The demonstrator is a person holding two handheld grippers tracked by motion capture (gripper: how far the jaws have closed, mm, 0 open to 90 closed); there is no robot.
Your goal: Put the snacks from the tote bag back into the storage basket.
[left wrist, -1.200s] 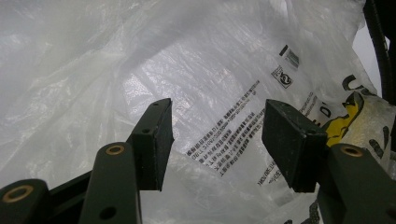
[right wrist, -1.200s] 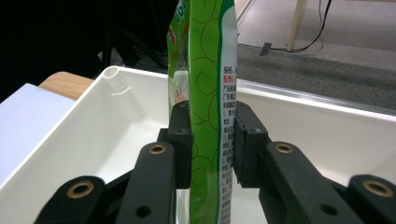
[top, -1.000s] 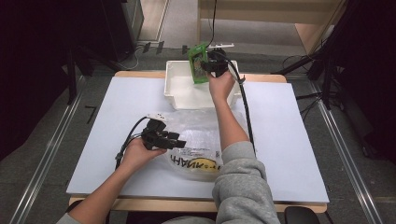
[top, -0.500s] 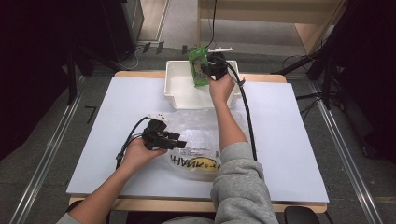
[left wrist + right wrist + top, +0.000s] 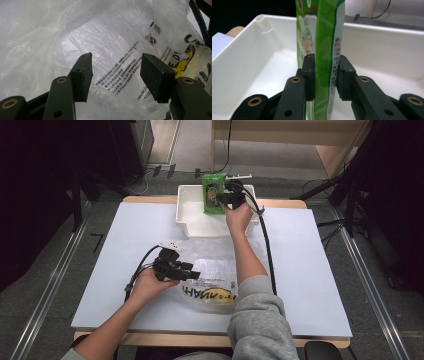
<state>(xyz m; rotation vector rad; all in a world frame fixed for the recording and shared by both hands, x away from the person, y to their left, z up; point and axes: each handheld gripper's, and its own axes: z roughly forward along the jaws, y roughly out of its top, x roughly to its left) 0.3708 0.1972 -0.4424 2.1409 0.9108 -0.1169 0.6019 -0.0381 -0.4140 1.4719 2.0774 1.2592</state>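
The left gripper (image 5: 192,274) rests with its jaws apart over the clear plastic bag (image 5: 75,37) on the table (image 5: 310,270). The right gripper (image 5: 325,75) pinches the green packet (image 5: 324,37); the packet stands tall, long side up and down, over the white bin (image 5: 187,217).

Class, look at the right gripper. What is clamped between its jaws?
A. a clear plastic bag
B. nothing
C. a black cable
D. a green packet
D: the right gripper has both pads pressed on the green packet, held upright over the white bin.
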